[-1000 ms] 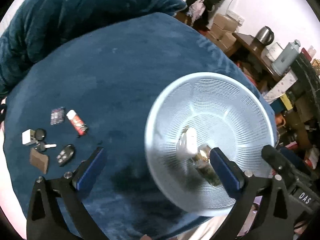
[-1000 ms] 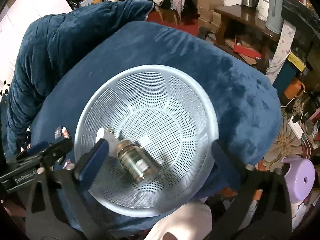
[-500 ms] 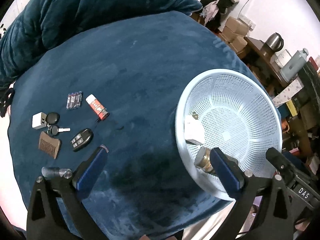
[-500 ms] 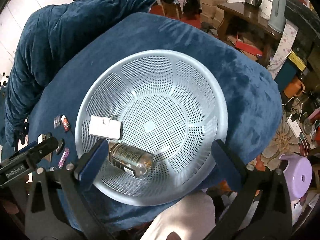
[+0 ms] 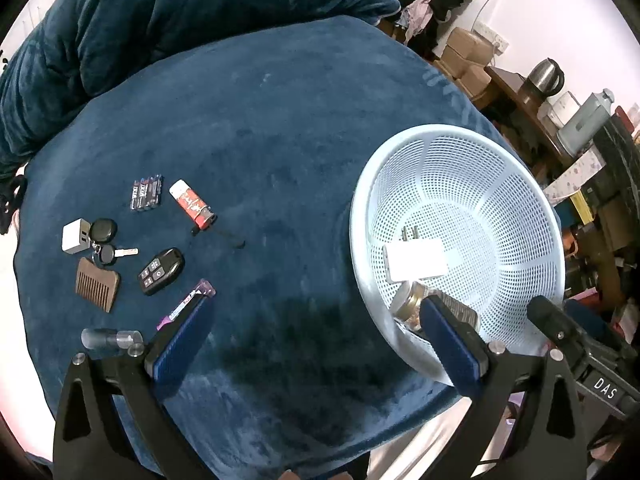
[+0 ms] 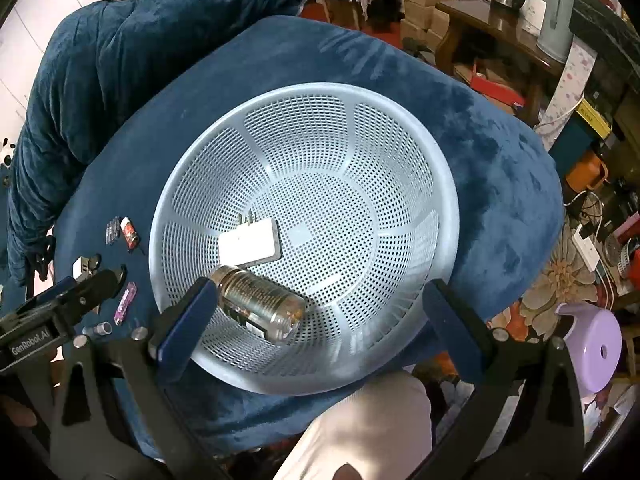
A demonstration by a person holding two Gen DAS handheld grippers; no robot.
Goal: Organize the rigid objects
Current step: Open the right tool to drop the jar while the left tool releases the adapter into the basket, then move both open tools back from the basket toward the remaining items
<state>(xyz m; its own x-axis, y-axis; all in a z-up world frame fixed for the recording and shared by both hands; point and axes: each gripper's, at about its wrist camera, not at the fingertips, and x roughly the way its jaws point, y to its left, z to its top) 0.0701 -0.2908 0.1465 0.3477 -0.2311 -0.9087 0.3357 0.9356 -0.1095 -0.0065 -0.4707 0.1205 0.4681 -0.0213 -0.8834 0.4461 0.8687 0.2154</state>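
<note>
**Small hard items left beside the basket**

Blue plush bedding (image 5: 280, 128) holds a pale basket (image 5: 516, 184) with charger (image 6: 248, 244) and bottle (image 6: 260, 304) inside. Left gripper (image 5: 316, 344) and right gripper (image 6: 316, 332) gape empty. Key fob (image 5: 161, 271), likely light and slick, wants pinching across its narrow sides

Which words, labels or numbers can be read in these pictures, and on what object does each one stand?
"DAS": on the right gripper body, seen from the left wrist view.
"GenRobot.AI": on the left gripper body, seen from the right wrist view.
Print on the batteries, the lighter and the jar label: too small or blurred to read.
</note>
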